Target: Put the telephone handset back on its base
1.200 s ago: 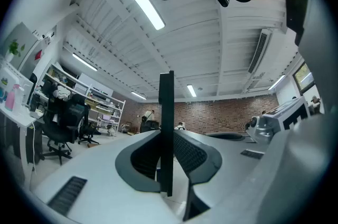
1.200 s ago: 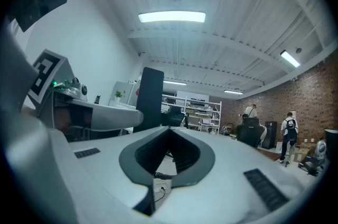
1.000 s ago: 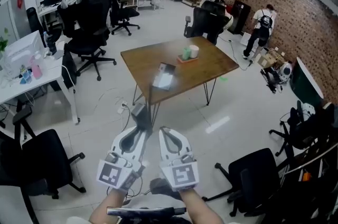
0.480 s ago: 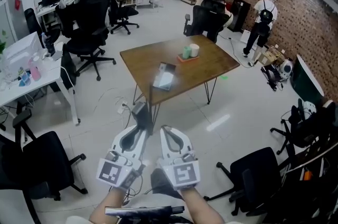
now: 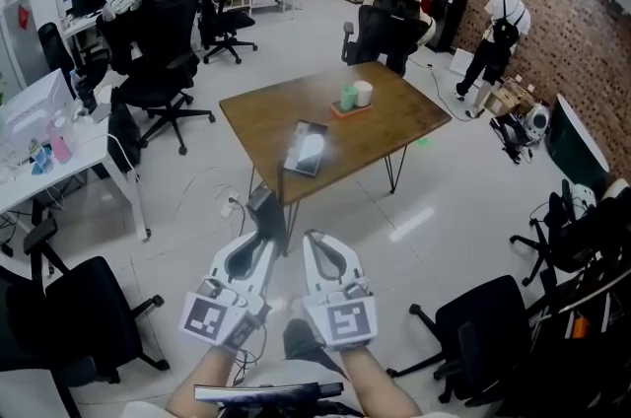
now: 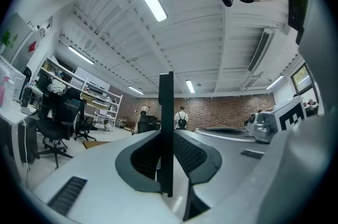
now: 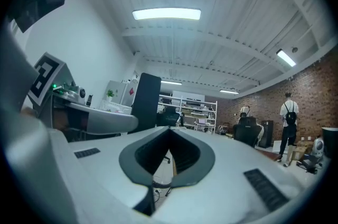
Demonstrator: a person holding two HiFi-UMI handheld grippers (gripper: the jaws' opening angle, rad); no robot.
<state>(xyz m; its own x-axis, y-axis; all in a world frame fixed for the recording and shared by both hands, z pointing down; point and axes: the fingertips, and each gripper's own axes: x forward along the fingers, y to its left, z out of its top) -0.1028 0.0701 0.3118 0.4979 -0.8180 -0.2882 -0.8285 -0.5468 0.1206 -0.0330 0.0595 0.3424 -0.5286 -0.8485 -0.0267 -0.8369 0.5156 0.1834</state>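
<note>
The telephone (image 5: 307, 148) lies as a dark flat oblong with a pale sheen on the wooden table (image 5: 394, 125), well ahead of both tongs' tips. From here I can't separate handset from base. The job looks barely begun to me, with the approach and the seating all left.

The left gripper (image 5: 266, 237) is pinched on a thin dark slab (image 5: 265, 212), seen edge-on between its ribbed pads; whether that is the handset I can't tell. The right gripper (image 5: 314, 239), just beside it, is pressed closed with nothing in it.

Both are smooth white plastic with curved jaws. The tabletop is matte brown on thin black wire legs. Beyond the phone stand a green and a white cup (image 5: 353, 97), and the floor is pale and glossy.
</note>
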